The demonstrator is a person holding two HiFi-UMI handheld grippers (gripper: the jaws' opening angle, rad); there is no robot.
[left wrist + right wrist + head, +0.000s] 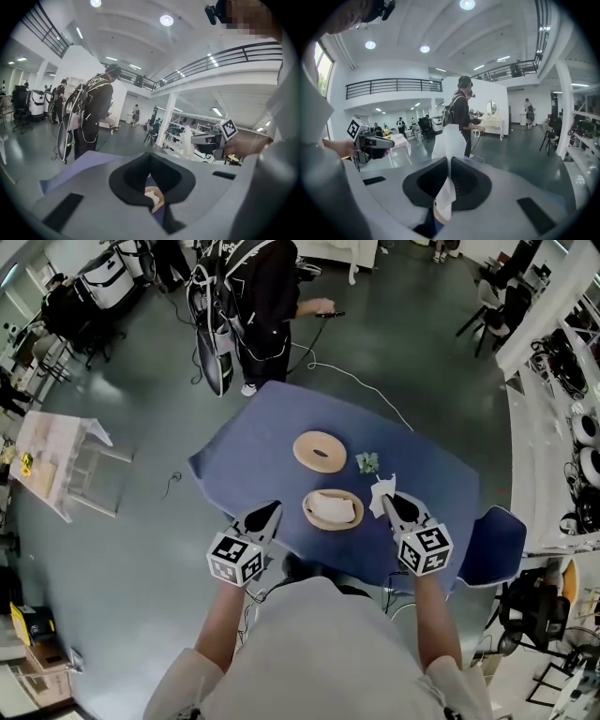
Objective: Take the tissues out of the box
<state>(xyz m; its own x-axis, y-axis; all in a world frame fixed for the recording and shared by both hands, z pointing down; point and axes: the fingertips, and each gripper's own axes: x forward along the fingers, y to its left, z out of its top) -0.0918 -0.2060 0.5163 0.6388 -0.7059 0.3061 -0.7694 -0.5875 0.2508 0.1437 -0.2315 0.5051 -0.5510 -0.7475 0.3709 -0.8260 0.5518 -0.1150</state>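
Note:
A round wooden box (pixel 333 510) filled with white tissues sits on the blue tablecloth (pixel 244 456) in front of me. Its lid (pixel 320 451) lies flat just behind it. My right gripper (pixel 387 502) hovers to the right of the box, shut on a white tissue (pixel 382 487). In the right gripper view this tissue (pixel 450 138) stands up from between the closed jaws. My left gripper (pixel 268 515) is left of the box, shut, with nothing in it. In the left gripper view the box (pixel 153 198) shows under the closed jaws.
A small green thing (pixel 367 462) lies on the cloth right of the lid. A person in black (pixel 264 306) stands at the table's far edge, and a cable (pixel 361 382) runs over the floor. A blue chair (pixel 494 545) stands at the right.

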